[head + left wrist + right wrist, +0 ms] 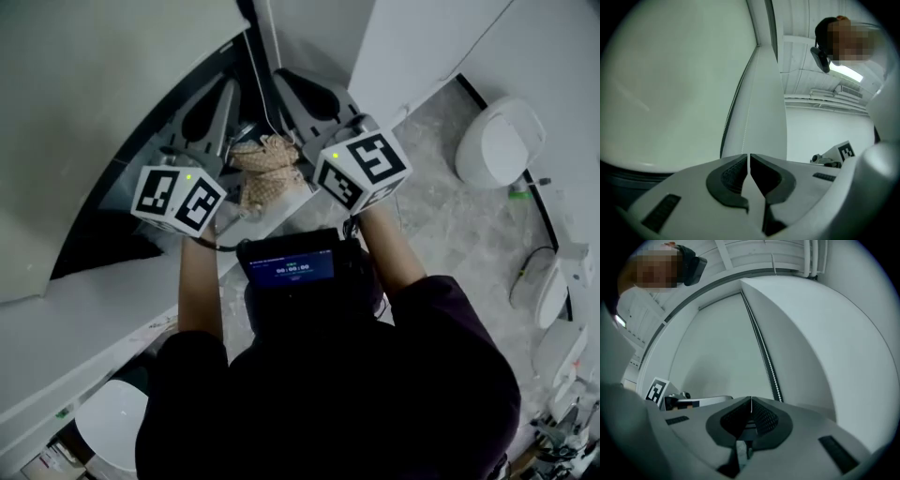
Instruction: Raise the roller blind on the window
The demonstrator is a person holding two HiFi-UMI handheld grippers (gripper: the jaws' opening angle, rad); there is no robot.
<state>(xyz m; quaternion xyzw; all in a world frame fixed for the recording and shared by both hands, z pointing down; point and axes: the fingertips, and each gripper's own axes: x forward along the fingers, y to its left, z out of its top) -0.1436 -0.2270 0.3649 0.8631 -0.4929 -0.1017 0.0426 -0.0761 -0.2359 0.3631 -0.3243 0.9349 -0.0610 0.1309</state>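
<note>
The roller blind [103,103] is a pale sheet that fills the upper left of the head view, and its bead chain [265,89] hangs along its right edge. Both grippers are raised side by side towards it. My left gripper [228,89] is shut with nothing in it; in the left gripper view its jaws [749,161] meet in front of the blind [670,84]. My right gripper [284,77] is also shut and empty. In the right gripper view its jaws [751,404] close just left of the bead chain [765,355], without touching it.
A beige woven bundle [267,169] lies between the two grippers. The white wall of the window recess [825,343] stands right of the chain. White ceramic fixtures [502,141] stand on the grey floor at the right. A small screen [291,267] sits at the person's chest.
</note>
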